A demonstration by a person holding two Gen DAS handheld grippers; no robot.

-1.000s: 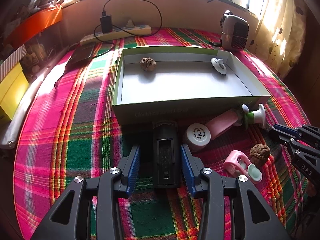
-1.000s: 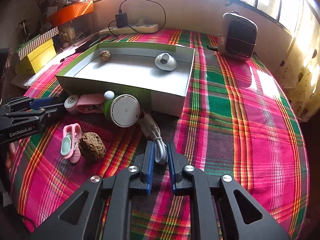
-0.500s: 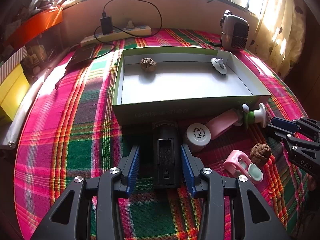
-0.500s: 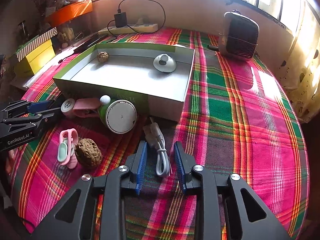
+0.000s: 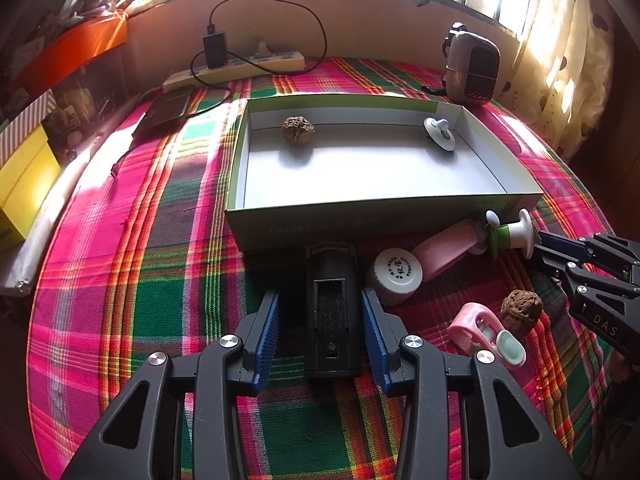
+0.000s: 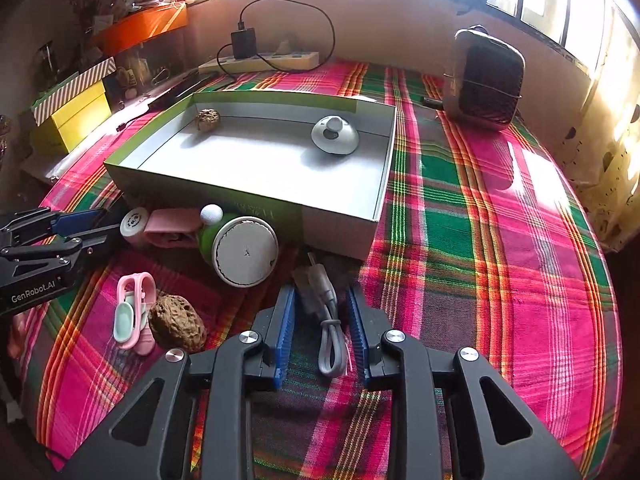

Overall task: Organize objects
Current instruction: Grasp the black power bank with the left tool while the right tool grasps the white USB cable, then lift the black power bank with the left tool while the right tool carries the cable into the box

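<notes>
Step in hand, as judged: pick up two loose items for transfer into the open box (image 5: 320, 224), which stands on the plaid-covered desk (image 5: 140, 280).

Left claw (image 5: 320, 296): jaws wide and closing, one on each side of the black device (image 5: 331, 320). The device lies lengthwise on the desk, its far end just short of the box's near wall. A gap shows at the left pad, so no grip is made yet.

Right claw (image 6: 320, 294): jaws narrow, astride the grey cable (image 6: 332, 344), which lies looped on the cloth near the box corner. The pads do not visibly press on it.

Box contents: one walnut (image 5: 297, 129) and a white knobbed cap (image 5: 439, 134), both at the far wall. The rest of the floor is bare.

Procedure:
1. Centre the device between the left pads before closing fully, because the right pad is nearer to it than the left and an uneven closure would probably skew it
2. Close on the long flat sides, which should give a stable hold
3. On the cable, catch both strands of the loop, since a single strand is likely to slip and trail
4. Lift each item clear of the box's near wall before carrying it inward
5. Keep clear of the white-capped jar (image 5: 398, 276) just beside the device, as it may roll if nudged
</notes>
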